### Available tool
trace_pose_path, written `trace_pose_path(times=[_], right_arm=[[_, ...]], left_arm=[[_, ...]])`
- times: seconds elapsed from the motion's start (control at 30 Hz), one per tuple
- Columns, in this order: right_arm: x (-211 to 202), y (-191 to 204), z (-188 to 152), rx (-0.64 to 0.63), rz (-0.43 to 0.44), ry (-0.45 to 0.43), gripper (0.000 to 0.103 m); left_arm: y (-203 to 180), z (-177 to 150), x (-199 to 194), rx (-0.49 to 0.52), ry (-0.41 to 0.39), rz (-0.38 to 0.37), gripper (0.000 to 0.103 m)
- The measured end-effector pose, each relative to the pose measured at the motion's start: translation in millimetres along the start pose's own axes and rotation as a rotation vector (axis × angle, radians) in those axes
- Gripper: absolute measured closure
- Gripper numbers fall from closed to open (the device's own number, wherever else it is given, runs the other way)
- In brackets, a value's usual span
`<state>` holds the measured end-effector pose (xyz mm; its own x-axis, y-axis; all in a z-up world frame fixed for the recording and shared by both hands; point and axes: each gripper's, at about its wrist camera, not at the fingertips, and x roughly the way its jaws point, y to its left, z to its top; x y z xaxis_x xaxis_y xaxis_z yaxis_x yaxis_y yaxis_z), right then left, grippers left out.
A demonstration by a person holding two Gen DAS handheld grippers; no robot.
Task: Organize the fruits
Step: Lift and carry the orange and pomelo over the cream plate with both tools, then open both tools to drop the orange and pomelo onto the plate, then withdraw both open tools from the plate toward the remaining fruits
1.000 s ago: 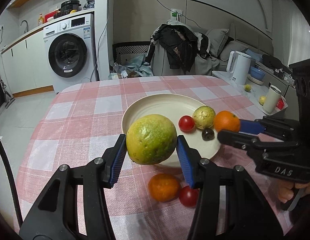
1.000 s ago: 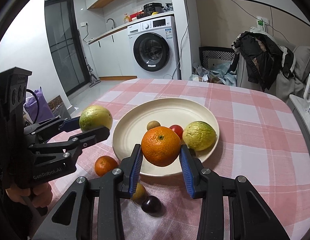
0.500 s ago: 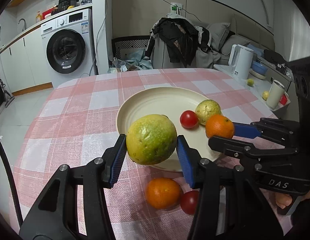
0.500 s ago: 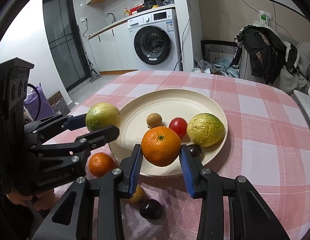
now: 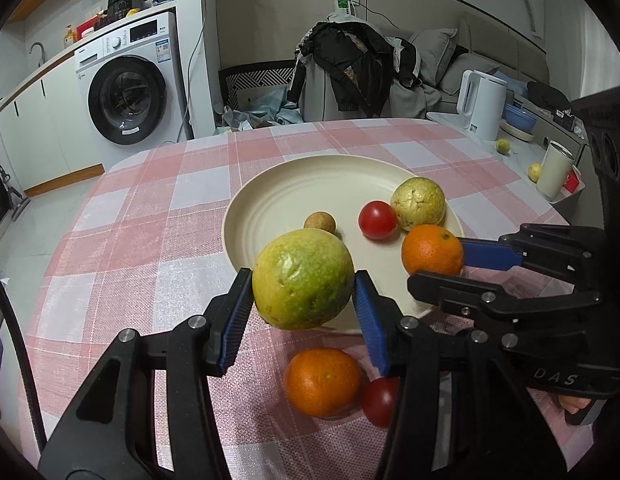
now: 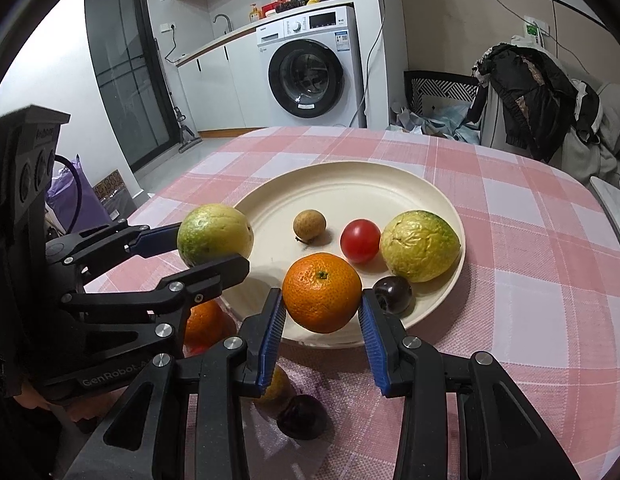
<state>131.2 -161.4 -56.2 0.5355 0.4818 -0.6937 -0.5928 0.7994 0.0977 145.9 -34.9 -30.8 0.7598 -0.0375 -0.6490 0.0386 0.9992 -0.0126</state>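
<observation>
Two handheld grippers carry fruit over the near rim of a cream plate [image 6: 394,176] on a pink checked tablecloth [image 6: 522,280]. The left gripper [image 5: 303,296] pinches a large green-yellow fruit [image 5: 303,278] across its widest part, held clear of the cloth just at the plate's near-left edge; the right gripper [image 6: 322,316] clamps an orange [image 6: 322,291] the same way above the plate's near rim. Already on the plate lie a small brown fruit [image 6: 309,225], a red tomato [image 6: 360,240], a wrinkled yellow-green fruit [image 6: 420,251] and a dark plum [image 6: 392,294]. On the cloth short of the plate wait a second orange [image 5: 322,382], a second tomato [image 5: 380,400] and another dark fruit [image 6: 301,416]. Both held fruits look round, firm-skinned and fairly smooth, so they would likely roll once released; a grip across the middle suits them, while the tomatoes probably need a gentler squeeze.
</observation>
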Motion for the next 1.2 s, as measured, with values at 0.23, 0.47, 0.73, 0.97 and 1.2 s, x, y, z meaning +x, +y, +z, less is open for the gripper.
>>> trace_pose_path(times=[0.23,0.47,0.73,0.97,1.2], right_arm=[[3,0,1,0.003,-0.003,0.008,0.064],[-6,0,1,-0.014,-0.055,-0.037,0.054],[-27,-4,-2,-0.018,-0.109,-0.053,0.016],[-41,-6,-8,-0.018,-0.110,-0.063,0.001],[-52,-6,-17,-0.039,-0.090,-0.035,0.000]], left_arm=[[1,0,0,-0.001,0.001,-0.001,0.056],[6,0,-3,-0.014,-0.009,0.010,0.055],[16,-1,-29,-0.042,-0.069,0.024,0.022],[17,-5,-52,-0.046,-0.085,0.039,0.009],[16,-15,-76,-0.053,-0.097,0.044,0.001]])
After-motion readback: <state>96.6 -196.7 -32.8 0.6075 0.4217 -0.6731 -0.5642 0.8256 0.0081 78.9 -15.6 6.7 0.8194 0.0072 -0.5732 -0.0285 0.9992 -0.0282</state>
